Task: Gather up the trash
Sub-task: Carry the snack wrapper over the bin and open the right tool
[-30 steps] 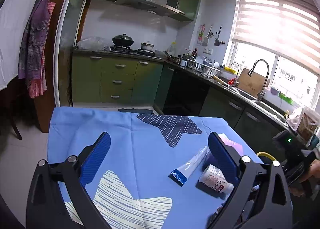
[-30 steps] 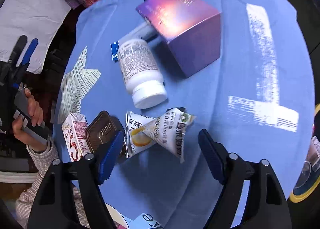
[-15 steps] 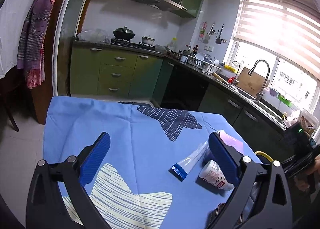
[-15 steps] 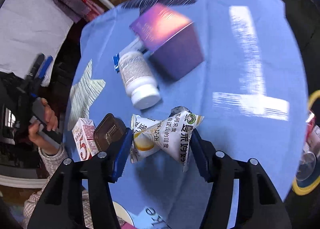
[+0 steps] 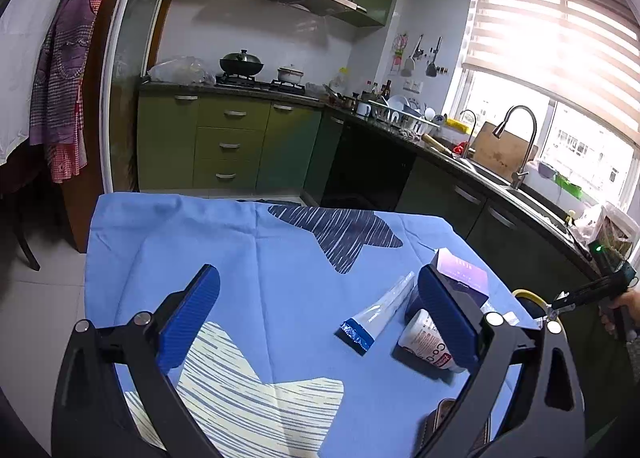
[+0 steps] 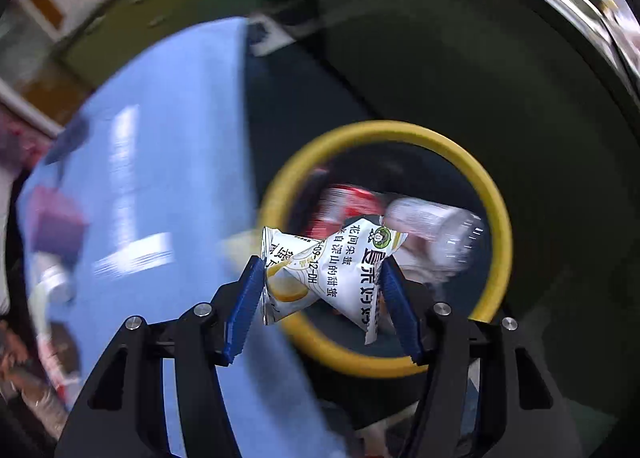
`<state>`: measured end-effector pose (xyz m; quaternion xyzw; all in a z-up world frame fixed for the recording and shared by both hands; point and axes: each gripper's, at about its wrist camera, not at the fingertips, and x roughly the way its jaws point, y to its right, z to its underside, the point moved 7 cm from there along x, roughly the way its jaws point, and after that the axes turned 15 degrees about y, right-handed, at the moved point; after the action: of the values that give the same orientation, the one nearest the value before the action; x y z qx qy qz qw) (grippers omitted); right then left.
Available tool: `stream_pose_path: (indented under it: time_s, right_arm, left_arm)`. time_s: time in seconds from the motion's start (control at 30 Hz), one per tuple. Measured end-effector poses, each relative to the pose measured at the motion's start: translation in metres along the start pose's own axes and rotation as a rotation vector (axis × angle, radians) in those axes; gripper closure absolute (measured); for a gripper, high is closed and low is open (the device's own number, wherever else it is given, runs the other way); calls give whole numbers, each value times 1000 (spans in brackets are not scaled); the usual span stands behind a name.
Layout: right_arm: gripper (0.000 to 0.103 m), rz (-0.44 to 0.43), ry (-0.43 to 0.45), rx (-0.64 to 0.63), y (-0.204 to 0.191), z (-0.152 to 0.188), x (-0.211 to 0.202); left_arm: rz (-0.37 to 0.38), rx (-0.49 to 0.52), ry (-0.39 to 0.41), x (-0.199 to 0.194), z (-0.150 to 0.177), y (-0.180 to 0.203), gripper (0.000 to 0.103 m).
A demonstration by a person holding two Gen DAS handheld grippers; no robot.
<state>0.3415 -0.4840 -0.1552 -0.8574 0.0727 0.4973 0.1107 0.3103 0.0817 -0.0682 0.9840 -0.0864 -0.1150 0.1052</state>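
Note:
My right gripper [image 6: 320,264] is shut on a crumpled white and yellow snack wrapper [image 6: 340,270] and points down over a yellow-rimmed bin [image 6: 384,129]. The wrapper hangs above the bin's opening. Inside the bin lie a red package [image 6: 344,201] and a clear plastic bottle [image 6: 432,225]. My left gripper [image 5: 316,278] stands open above the blue tablecloth [image 5: 260,250] with nothing between its fingers. Ahead of it on the cloth lie a flattened tube [image 5: 380,310], a white bottle [image 5: 424,342] on its side and a purple box [image 5: 464,274].
A brown plastic tray [image 5: 440,418] shows behind the left gripper's right finger. The bin's yellow rim [image 5: 528,294] sits just past the table's right edge. Green kitchen cabinets [image 5: 232,137] and a counter with a sink [image 5: 516,177] line the room beyond.
My right gripper closed on the snack wrapper, lifted it off the table and swung it sideways over the bin. The left gripper stayed where it was, still open.

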Motion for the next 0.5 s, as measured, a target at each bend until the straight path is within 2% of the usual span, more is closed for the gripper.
stream_pose_path:
  time_s: [0.1,0.2,0.33,0.43,0.5]
  right_arm:
    - [29,84,-4,-21,19,-1,16]
    - [29,111,23,-17,32,-2,12]
    - [29,39,94,-5,24,7,-21]
    - [29,-49,144,-21,5,30,-51]
    - [29,-107,159,-24,-5,46,-66]
  left_arm:
    - [2,9,-7,1,1,2,8]
    - [8,19,-19,3,3,4,8]
    - [31,38,-44,5,7,12,8]
    - [88,42,-121,8,17,28,7]
    - [93,64,-180,11,25,39,7]
